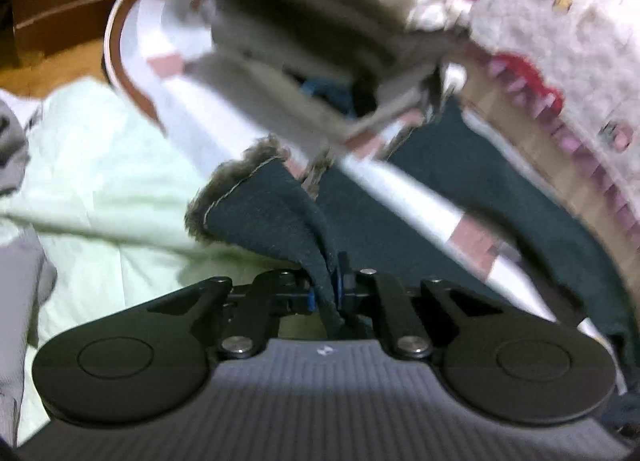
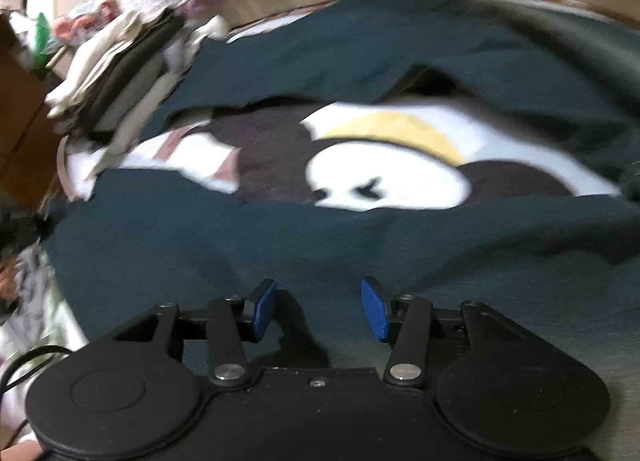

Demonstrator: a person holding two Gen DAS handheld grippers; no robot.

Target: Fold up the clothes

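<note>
A dark teal fleece-lined garment lies spread over a printed mat, its folds leaving part of the cartoon print uncovered. In the left wrist view my left gripper is shut on a corner of this dark teal garment, whose grey fleece lining shows at the edge. In the right wrist view my right gripper is open with blue pads, just above the near part of the garment, holding nothing.
A stack of folded clothes sits at the far side, also in the right wrist view. A white fuzzy blanket with red pattern lies beyond. Pale green bedding is at the left. A wooden cabinet stands at far left.
</note>
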